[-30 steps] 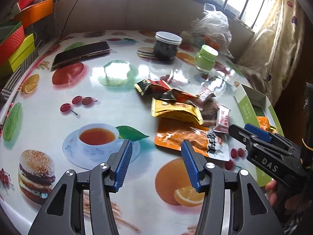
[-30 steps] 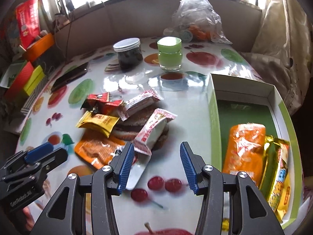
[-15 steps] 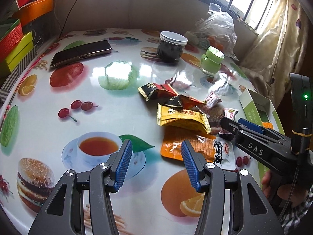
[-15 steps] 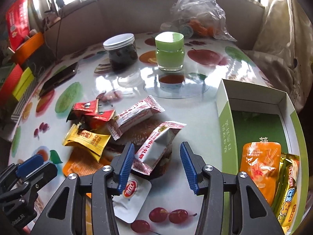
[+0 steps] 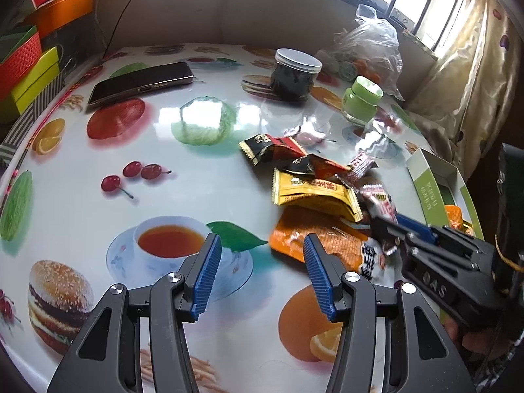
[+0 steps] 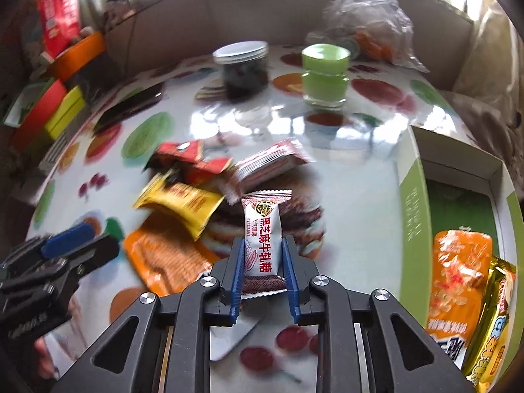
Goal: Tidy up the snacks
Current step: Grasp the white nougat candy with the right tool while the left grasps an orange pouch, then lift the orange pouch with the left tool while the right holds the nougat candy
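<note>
While my right gripper [image 6: 263, 255] is closing its jaws on the white nougat packet [image 6: 262, 235], pads against both its sides, the packet stands just beside the green box [image 6: 414, 203], at the near edge of the snack pile [image 6: 183, 203]. My left gripper [image 5: 258, 275] hangs spread and empty, farther from the box.

R jaws closing on white candy [image 6: 263, 240]
</note>
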A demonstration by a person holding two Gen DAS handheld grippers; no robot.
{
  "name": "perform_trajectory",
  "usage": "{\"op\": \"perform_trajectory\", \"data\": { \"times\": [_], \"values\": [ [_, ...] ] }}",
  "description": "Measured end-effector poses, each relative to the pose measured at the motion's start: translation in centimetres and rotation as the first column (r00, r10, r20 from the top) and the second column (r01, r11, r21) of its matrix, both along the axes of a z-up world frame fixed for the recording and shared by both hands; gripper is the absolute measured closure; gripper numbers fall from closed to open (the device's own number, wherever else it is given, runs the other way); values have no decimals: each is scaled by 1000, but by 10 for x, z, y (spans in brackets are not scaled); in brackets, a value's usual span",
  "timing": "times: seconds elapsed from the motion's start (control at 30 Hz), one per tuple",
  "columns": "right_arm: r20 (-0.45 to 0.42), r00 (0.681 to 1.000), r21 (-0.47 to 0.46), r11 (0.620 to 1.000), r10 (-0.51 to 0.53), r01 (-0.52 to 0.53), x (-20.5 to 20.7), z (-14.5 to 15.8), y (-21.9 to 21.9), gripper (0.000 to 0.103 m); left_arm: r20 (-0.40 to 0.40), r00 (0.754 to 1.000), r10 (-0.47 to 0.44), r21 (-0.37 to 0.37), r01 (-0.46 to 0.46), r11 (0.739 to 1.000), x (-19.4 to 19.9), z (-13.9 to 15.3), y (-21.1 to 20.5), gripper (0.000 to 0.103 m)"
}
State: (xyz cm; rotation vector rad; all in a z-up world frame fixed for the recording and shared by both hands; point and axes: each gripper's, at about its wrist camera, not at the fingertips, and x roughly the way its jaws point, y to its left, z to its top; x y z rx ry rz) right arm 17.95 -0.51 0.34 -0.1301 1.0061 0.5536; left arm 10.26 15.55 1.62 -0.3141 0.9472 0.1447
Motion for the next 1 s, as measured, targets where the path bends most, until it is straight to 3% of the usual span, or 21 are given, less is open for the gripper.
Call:
{"op": "perform_trajectory", "data": {
  "times": [0.33,0.5,0.6,0.73,1.0],
  "values": [
    [-13,991,-48,990,134,-135,-39,2,22,81,-17,1000,24,-8,-24,1000,-12,-4,7,50],
    [-41,982,0,983,184,-184,-53,1,29,82,-21,1000,18,-16,-18,1000,-14,-3,6,50],
    [-56,985,35,986,166,-164,-53,1,23,82,-29,1000,1,-18,-2,1000,-13,-4,2,50],
    [-30,997,11,998,67,-67,-50,2,4,82,-37,999,-31,-28,30,999,-9,-6,-6,50],
    [-43,999,31,1000,5,-4,-46,1,-22,82,-71,993,-93,32,95,995,3,-10,-33,44]
  ]
}}
